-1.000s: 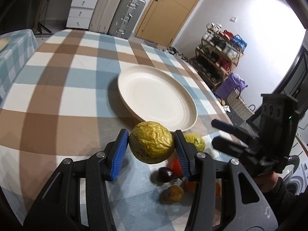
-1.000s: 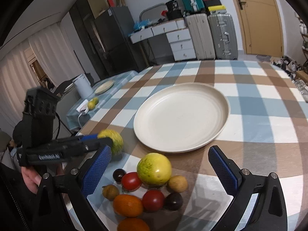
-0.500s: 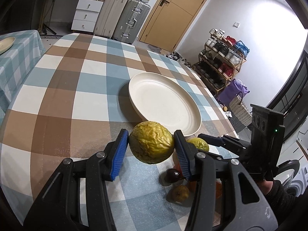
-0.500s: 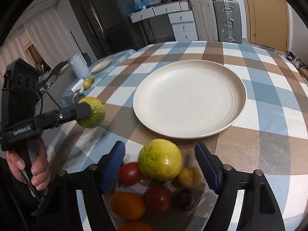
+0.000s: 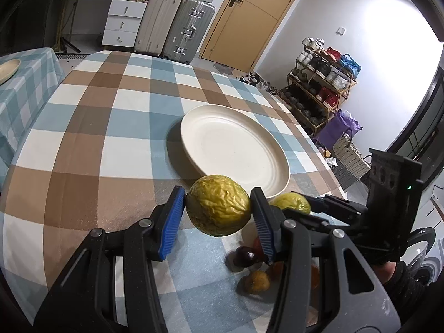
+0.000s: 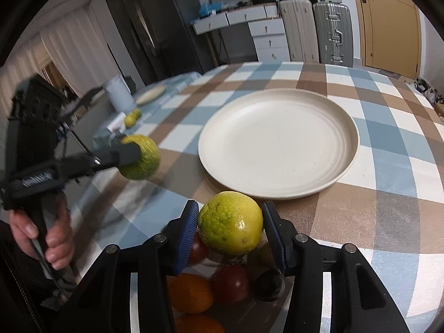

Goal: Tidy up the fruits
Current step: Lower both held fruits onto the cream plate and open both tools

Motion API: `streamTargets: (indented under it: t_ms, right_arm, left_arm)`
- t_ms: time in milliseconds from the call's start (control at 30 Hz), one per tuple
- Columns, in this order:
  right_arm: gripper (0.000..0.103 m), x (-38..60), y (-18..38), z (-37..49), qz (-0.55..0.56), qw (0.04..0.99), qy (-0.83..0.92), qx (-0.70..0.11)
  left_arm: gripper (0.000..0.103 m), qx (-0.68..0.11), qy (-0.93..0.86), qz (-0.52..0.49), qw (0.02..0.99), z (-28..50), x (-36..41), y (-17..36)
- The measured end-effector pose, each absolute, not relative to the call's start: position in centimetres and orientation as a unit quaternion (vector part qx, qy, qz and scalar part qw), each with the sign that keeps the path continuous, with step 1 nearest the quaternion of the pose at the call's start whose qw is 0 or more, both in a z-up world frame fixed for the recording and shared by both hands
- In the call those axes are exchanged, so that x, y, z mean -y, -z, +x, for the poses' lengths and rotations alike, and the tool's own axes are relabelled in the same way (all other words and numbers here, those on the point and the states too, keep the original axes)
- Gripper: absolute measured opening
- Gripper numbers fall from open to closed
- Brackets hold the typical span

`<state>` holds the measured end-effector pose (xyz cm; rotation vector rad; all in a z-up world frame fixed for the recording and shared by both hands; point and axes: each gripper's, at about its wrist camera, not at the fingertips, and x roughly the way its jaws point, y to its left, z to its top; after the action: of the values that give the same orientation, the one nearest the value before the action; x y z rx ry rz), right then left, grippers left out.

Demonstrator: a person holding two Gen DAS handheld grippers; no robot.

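Note:
My left gripper (image 5: 217,213) is shut on a wrinkled yellow-green fruit (image 5: 217,209) and holds it above the checked tablecloth, short of the cream plate (image 5: 236,147). My right gripper (image 6: 230,233) is shut on a smooth yellow-green fruit (image 6: 230,226) at the plate's (image 6: 277,141) near rim. Below it lie two orange fruits (image 6: 190,292), a dark red fruit (image 6: 231,283) and a dark purple one (image 6: 267,284). The left gripper with its fruit (image 6: 141,156) shows at left in the right wrist view. The plate is bare.
A small dark fruit (image 5: 245,255) and a small brown fruit (image 5: 256,281) lie on the cloth. A side table (image 6: 149,97) with a small plate and a white jug stands at left. Suitcases (image 5: 177,27), drawers, a door and a shoe rack (image 5: 322,83) ring the room.
My right gripper has moved in and closed from wide open onto the smooth yellow-green fruit. My left gripper has drawn back from the plate with its wrinkled fruit still held.

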<state>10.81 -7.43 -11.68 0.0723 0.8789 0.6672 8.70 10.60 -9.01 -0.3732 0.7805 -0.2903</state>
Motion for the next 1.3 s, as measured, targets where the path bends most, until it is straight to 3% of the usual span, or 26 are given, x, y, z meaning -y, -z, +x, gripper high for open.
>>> streamTargets:
  t_ms: [467,833,1300]
  right_arm:
    - [0.048,11.8,8.4,14.5,0.134,0.864,-0.329,-0.356]
    - [0.048,12.9,5.9,21.1,0.135,0.873,-0.329,-0.334]
    - [0.048,10.7,9.0,28.5,0.136,0.858,-0.33,-0.37]
  left_arm:
    - [0.046,-0.376,0.152,-0.15,0.902,14.3,-6.4,6.9]
    - [0.046,-0.374,0.152,-0.129,0.906,21.6,-4.7,5.4]
    - [0.046,-0.413,0.145,-0.123,0.891,27.6,-4.4,9.9]
